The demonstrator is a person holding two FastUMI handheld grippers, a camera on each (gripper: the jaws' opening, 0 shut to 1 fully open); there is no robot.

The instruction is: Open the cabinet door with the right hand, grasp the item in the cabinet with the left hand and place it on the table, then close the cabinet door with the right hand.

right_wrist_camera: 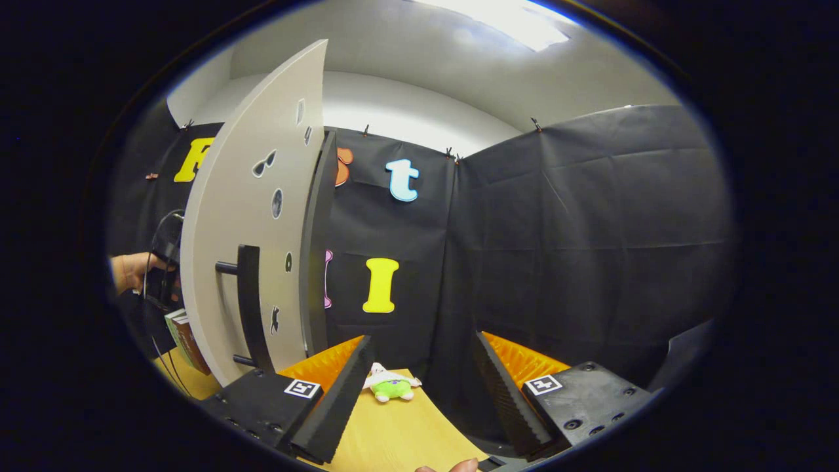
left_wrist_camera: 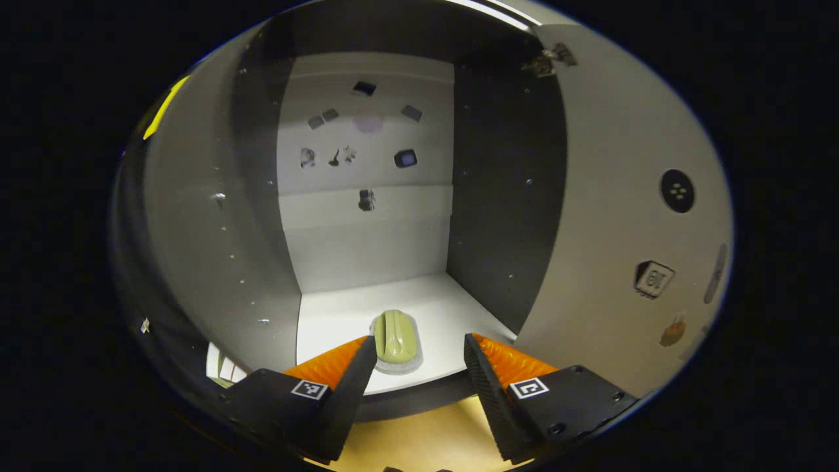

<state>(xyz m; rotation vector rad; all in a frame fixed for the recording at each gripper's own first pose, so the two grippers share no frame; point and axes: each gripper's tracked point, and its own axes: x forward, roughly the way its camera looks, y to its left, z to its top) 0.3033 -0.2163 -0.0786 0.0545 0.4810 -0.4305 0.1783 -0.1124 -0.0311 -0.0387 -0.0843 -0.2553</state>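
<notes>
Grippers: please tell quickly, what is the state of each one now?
Left gripper: open, holding nothing, pointed into the cabinet at the green brush on the shelf.
Right gripper: open, holding nothing, beside the opened cabinet door.

small dark stickers on the cabinet's white back wall [left_wrist_camera: 357, 157]: too small to make out
stack of books behind the grey door [right_wrist_camera: 185, 341]: mostly hidden
person's hand at the left edge [right_wrist_camera: 131, 270]: cut off

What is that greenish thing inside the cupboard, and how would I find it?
Look into the open cabinet, down at its white floor near the front edge. A pale green scrubbing brush lies there, just ahead of the open left gripper. It is the one loose item on that floor; the small dark shapes higher up are flat stickers on the back wall.
</notes>
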